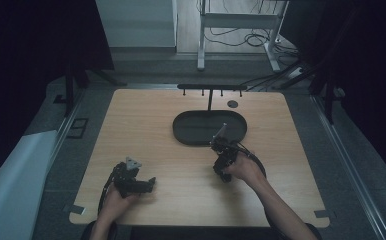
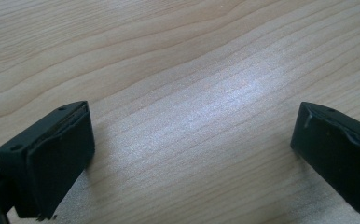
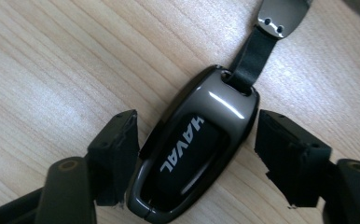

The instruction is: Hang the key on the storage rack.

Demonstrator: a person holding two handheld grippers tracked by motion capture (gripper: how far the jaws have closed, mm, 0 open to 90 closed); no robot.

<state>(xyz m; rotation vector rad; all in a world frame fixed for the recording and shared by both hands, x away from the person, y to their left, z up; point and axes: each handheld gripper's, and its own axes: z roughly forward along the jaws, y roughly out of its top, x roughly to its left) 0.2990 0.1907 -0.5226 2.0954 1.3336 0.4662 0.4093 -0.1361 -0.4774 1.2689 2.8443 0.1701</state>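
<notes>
Key fob (image 3: 194, 154), glossy dark grey with a black centre panel lettered "HAVAL" in white, lying flat on the wooden surface (image 1: 146, 130) between the jaws of the right tool (image 3: 194, 161). Jaws spread (left pad touching or nearly touching the fob's edge, right pad just clear of it), not clamped. Black strap (image 3: 252, 58) running from the fob's top end to a metal tab (image 3: 280, 16). In the high view, right tool (image 1: 224, 152) held just in front of the dark oval tray (image 1: 186, 135), near its right front rim. Black rack with small pegs (image 1: 211, 88) standing behind the tray. Left tool (image 2: 192, 149) released, jaws wide apart over bare wood; in the high view, left tool (image 1: 141, 185) held near the front left of the surface, well apart from the right one.
</notes>
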